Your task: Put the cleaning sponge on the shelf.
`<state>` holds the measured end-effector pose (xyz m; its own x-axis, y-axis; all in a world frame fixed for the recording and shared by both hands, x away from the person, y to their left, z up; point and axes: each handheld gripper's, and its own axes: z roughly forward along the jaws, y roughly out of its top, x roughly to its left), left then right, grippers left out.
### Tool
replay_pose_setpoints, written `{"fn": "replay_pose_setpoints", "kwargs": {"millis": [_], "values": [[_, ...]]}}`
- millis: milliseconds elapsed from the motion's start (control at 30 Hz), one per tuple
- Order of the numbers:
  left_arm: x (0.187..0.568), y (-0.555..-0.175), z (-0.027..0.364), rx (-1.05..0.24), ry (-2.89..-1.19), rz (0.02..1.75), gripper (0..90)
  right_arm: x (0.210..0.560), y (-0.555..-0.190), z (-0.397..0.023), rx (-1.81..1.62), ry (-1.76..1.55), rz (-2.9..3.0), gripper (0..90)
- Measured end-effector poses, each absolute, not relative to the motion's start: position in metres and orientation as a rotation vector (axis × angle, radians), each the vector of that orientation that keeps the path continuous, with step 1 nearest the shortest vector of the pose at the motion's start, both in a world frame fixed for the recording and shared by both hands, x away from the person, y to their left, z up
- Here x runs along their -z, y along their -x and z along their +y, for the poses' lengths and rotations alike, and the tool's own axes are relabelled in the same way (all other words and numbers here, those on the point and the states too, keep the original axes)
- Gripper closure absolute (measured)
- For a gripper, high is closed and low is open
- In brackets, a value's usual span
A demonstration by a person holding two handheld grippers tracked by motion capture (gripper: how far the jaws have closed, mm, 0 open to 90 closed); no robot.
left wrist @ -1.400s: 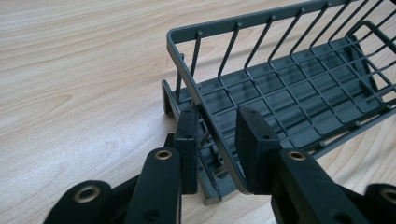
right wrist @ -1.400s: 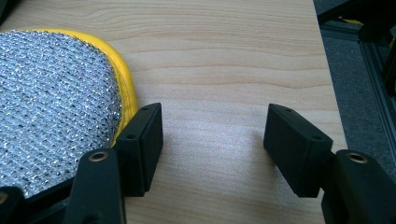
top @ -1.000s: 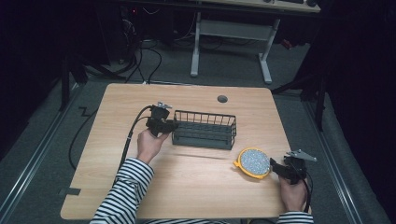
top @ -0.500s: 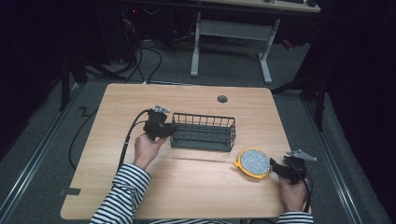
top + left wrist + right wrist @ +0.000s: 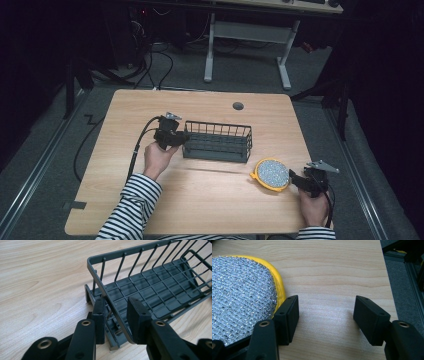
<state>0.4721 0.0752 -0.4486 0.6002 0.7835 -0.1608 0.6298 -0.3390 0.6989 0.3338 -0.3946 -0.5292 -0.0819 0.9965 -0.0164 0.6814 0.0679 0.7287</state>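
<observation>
On the light wooden table (image 5: 200, 200) the stiff, light-looking dark wire rack (image 5: 218, 141) sits mid-table, its end rim straddled by the left tool (image 5: 116, 315), jaws apart, while the soft round yellow-rimmed silver scourer (image 5: 271, 173) lies just beside the right tool (image 5: 327, 315), spread wide.

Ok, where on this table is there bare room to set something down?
Bare wood runs along the table's near edge between the two forearms, across the far strip behind the wire basket, and down the left side. It is crowded around the basket and by the yellow scrub pad.
</observation>
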Motion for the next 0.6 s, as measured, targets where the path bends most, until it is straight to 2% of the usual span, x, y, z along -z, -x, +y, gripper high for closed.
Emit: {"fn": "replay_pose_setpoints", "kwargs": {"millis": [300,400,500,600], "values": [[0.4494,-0.4732,0.0756,-0.266,-2.072,1.122,67.0,0.5291,-0.3338,-0.3945,-0.771,-1.666,1.821,37.6],[0.4497,-0.4737,0.0767,-0.271,-2.067,1.134,62.4,0.5291,-0.3338,-0.3945,-0.772,-1.667,1.820,37.6],[0.4502,-0.4731,0.0807,-0.285,-2.037,1.154,50.2,0.5292,-0.3338,-0.3945,-0.771,-1.666,1.820,37.6],[0.4497,-0.4724,0.0827,-0.294,-2.032,1.159,45.6,0.5291,-0.3338,-0.3944,-0.772,-1.668,1.820,37.6]]}}
